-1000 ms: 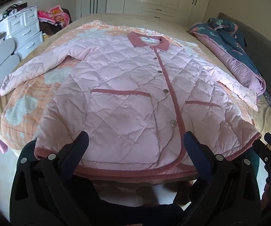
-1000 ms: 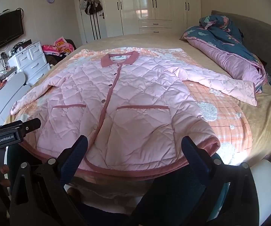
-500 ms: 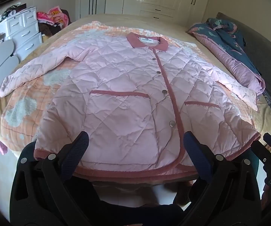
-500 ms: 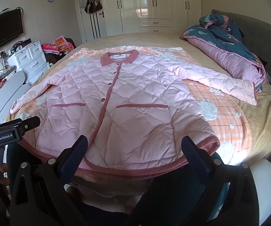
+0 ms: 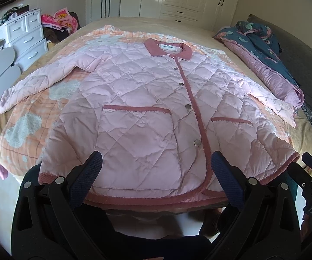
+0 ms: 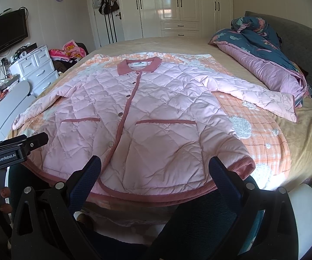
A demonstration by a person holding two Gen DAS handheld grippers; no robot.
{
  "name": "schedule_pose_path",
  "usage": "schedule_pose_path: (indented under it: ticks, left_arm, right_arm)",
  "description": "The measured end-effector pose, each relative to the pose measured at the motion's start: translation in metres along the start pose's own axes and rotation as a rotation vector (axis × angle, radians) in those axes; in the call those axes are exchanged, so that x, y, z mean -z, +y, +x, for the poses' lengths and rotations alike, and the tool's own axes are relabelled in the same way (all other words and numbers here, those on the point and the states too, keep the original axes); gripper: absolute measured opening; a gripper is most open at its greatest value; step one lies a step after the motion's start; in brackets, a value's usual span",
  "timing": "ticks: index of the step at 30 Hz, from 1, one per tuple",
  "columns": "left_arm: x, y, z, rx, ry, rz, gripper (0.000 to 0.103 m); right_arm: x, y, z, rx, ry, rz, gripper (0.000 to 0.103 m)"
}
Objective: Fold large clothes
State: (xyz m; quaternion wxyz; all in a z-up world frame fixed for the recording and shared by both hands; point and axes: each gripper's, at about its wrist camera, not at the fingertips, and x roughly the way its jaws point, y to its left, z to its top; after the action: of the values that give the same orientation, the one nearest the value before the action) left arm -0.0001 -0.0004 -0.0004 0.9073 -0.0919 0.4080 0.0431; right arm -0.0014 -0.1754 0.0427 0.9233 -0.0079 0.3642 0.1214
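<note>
Jacket: one pink quilted jacket with rose trim [image 5: 147, 117] lies flat on the bed [image 6: 303, 138], collar far, hem near.
Pockets: two.
Snaps: four visible.
Left gripper [image 5: 156, 171]: jaws spread wide, empty.
Right gripper [image 6: 156, 171]: same, gaping, holding nothing.

Both cameras sit low at the foot of the bed [image 5: 134, 25], close above its edge, facing the wardrobe [image 6: 177, 6]. The left view looks from the jacket's [image 5: 147, 112] left half, the right view from farther right. They share the jacket [image 6: 147, 117], the quilt [image 6: 264, 49] and the drawers [image 5: 28, 39].
</note>
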Motion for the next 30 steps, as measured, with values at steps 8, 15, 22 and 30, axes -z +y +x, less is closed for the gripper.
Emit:
schedule_pose_path:
  ticks: [8,15,22,30]
  left_arm:
    - [-0.009,-0.005,-0.002,0.003,-0.002,-0.001,0.094]
    - [-0.008,-0.005,-0.002,0.002,-0.002,-0.001,0.094]
    - [-0.012,-0.012,-0.004,0.005,0.000,0.001,0.094]
    - [-0.008,-0.023,0.000,0.011,0.002,0.001,0.094]
  right_arm:
    - [0.000,0.000,0.000,0.000,0.002,0.000,0.099]
    - [0.000,0.000,0.000,0.002,0.001,-0.003,0.099]
    - [0.000,0.000,0.000,0.001,0.003,-0.003,0.099]
    - [0.000,0.000,0.001,0.005,0.001,-0.002,0.099]
